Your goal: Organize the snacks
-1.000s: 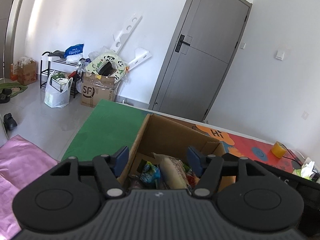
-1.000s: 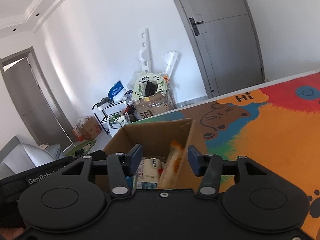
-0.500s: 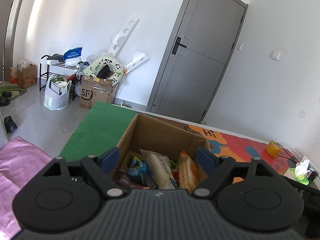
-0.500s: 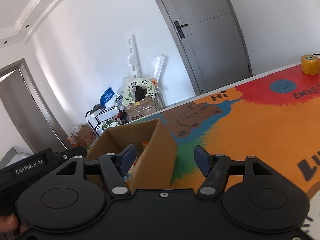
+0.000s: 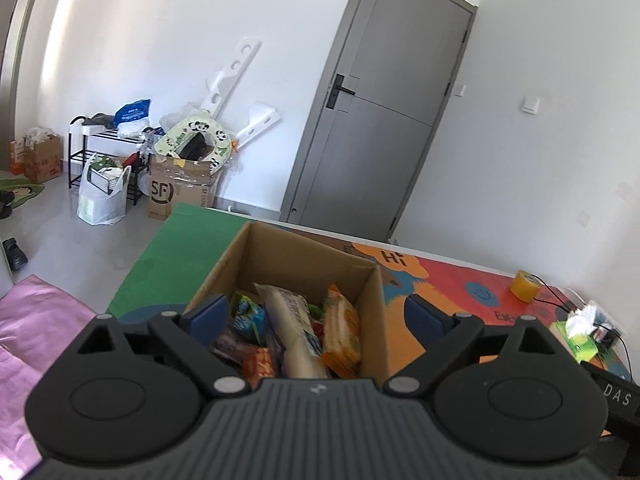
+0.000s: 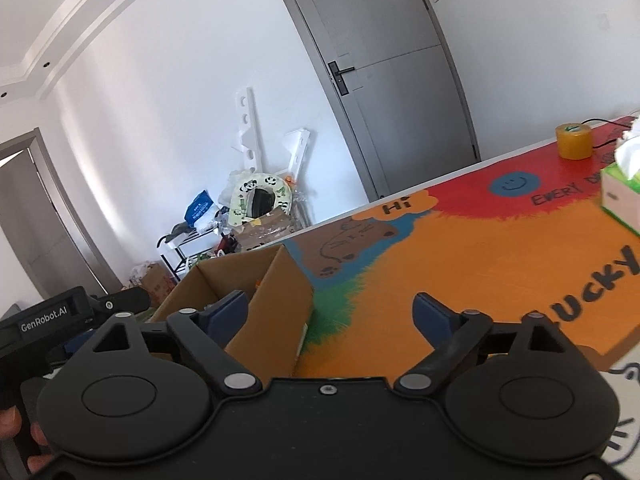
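Both tools spread, jaws just opened, nothing between: left tool (image 5: 316, 314) before snack-filled box (image 5: 304, 256); right tool (image 6: 330, 312) beside it; tape roll (image 6: 573, 141), tissue box (image 6: 622, 196) on surface (image 6: 460, 264).

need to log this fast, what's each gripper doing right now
left gripper: open, jaws just widened, holding nothing
right gripper: open, jaws just widened, holding nothing
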Demonstrator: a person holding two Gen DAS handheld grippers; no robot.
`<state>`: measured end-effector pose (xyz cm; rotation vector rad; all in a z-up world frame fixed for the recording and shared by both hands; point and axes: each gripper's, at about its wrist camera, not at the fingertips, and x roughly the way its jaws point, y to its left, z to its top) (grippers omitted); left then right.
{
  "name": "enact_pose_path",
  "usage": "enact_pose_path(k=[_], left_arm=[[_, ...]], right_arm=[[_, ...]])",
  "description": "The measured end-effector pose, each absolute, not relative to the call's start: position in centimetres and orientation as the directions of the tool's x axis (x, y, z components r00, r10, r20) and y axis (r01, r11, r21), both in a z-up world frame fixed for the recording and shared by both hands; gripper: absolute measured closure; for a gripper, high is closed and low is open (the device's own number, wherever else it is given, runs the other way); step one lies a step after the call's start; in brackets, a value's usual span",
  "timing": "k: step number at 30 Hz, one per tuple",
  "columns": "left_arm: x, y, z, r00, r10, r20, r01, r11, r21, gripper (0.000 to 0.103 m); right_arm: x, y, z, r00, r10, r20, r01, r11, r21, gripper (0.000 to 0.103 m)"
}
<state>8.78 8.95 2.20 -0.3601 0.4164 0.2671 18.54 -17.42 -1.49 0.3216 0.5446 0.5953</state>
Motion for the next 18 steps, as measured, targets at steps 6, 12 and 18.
enact_pose_path(k=[6, 12, 18], left_arm=[[7.9, 7.8, 2.3, 0.880, 0.166, -0.445, -0.302, 0.918, -0.256, 0.003], [7.2, 6.6, 2.6, 0.879, 0.125, -0.461, -0.262, 0.933, -0.246, 0.003], [6.4, 5.5, 3.4, 0.878, 0.127, -0.461, -0.250, 0.943, -0.217, 0.002]], right_arm=[[17.0, -19.4, -0.9, 0.704, 0.593, -0.390, -0.433, 0.794, 0.426, 0.002], [15.8, -21.1, -0.1, 0.718, 0.580, -0.385, -0.423, 0.803, 0.420, 0.000], [14.7, -22.4, 0.4, 0.726, 0.567, -0.389, -0.417, 0.813, 0.407, 0.000]])
